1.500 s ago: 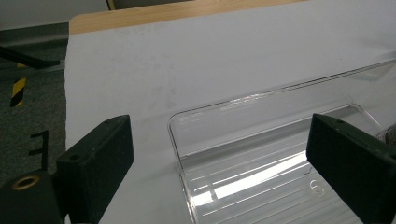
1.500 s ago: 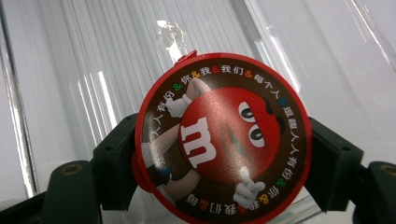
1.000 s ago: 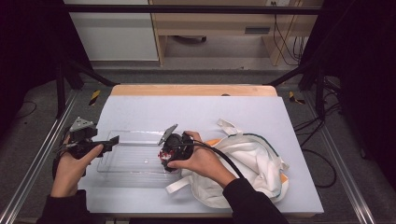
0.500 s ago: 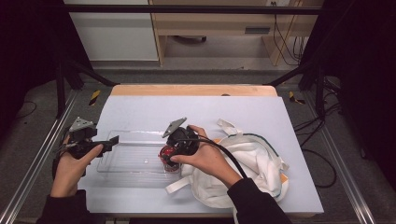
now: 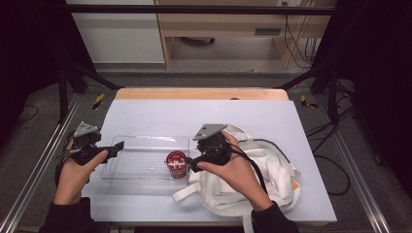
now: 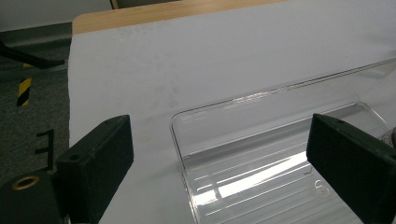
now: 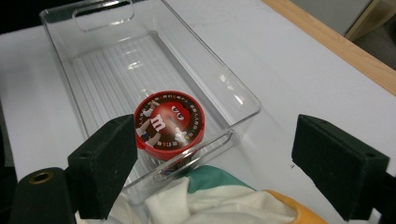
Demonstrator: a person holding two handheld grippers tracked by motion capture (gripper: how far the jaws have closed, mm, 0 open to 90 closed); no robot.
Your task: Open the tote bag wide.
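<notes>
The red-lidded candy tub stands upright inside the clear plastic bin, at the bin's end nearest the white cloth bag, close against the end wall. In the high view the tub sits just beside the tip of the right hand-held gripper, which is held level over the edge of the bag. Seen from the right gripper view, its two black jaws stand wide apart with nothing between them; the tub lies ahead and toward the left jaw, apart from both pads as far as this angle lets me judge.

The step in hand looks like the release: the tub rests in the bin and the open right hand-held gripper has no hold on it. I judge the next move calls for drawing that hand-held gripper clear of the bin wall and turning it to the bag for another item, without nudging the tub.

The left hand-held gripper rests at the bin's far end, jaws spread wide and holding nothing, one on each side of the rim's corner without clamping it. The bin and bag lie side by side on the white surface.
</notes>
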